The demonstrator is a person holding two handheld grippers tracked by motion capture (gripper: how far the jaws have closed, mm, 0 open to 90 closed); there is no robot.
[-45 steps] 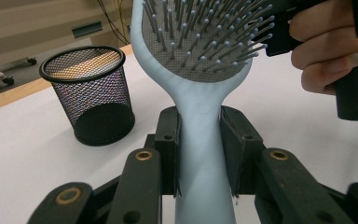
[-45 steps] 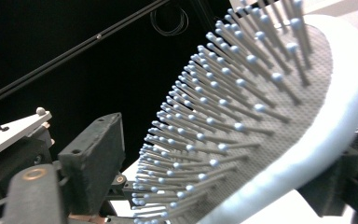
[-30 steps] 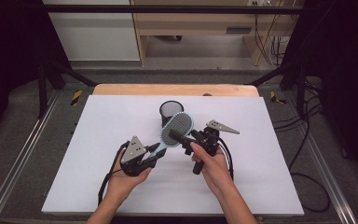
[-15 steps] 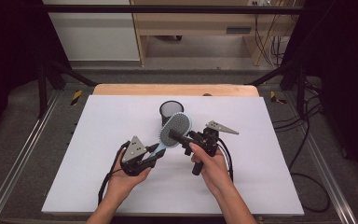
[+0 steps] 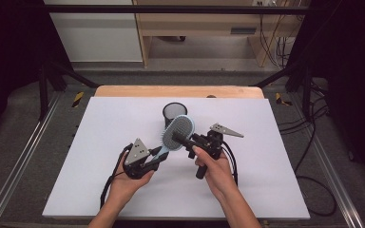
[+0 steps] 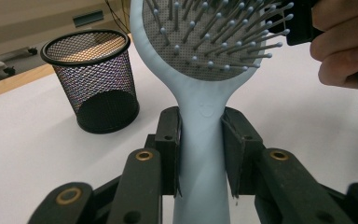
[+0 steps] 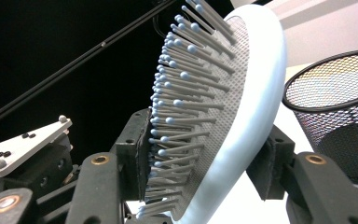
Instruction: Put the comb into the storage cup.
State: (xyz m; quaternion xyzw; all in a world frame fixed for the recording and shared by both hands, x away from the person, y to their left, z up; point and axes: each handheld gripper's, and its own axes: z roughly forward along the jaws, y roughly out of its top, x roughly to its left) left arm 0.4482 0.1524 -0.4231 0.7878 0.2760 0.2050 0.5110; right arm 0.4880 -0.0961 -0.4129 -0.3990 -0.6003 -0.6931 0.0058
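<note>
Left tongs (image 6: 200,154): we hold the pale blue hairbrush (image 6: 205,74) by its smooth, flat plastic handle, jaws clamped on both sides, above the worktop (image 5: 100,142).
Right tongs (image 7: 205,163): our jaws have just been closing on the brush's oval head, one pad among the bristles, the other on the rounded back.
What changed: in the high view the head now stands nipped in the right tongs (image 5: 183,140); we judge a hand-over is near.
Bristles: thin pins with ball tips on a dotted grey cushion.
Mesh cup (image 5: 173,114): black wire, round, upright just behind the brush.
</note>
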